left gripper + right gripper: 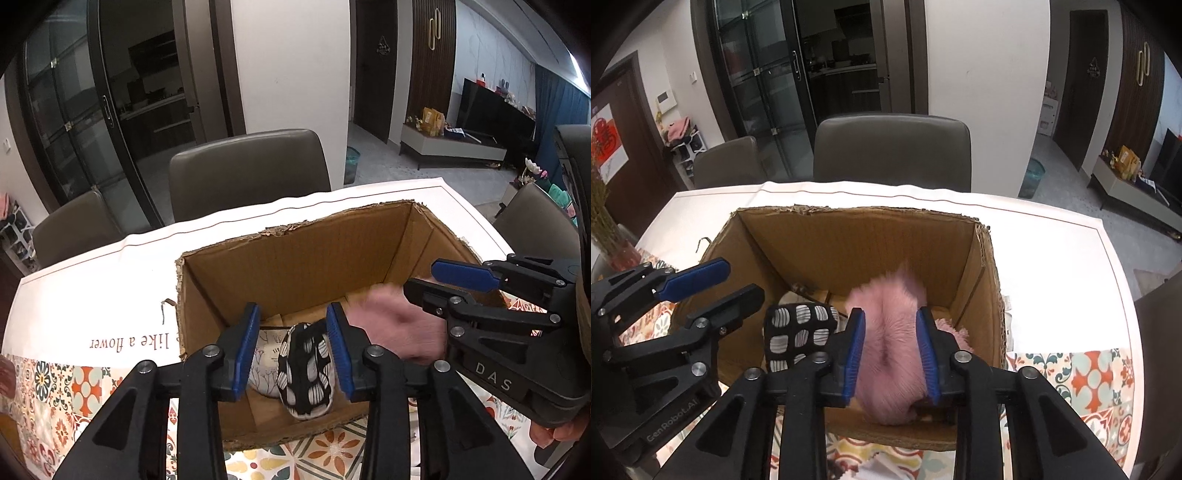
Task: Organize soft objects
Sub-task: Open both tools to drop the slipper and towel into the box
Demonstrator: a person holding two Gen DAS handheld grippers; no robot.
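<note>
An open cardboard box stands on the table. My left gripper is shut on a black-and-white patterned soft item, held inside the box near its front wall; it also shows in the right wrist view. A white floral soft item lies beside it in the box. My right gripper is shut on a fluffy pink soft item, held inside the box on its right side. In the left wrist view the pink item is blurred next to the right gripper.
The table has a white cloth with text and a colourful tile pattern. Grey chairs stand at the far edge. A vase with dried stems stands at the left.
</note>
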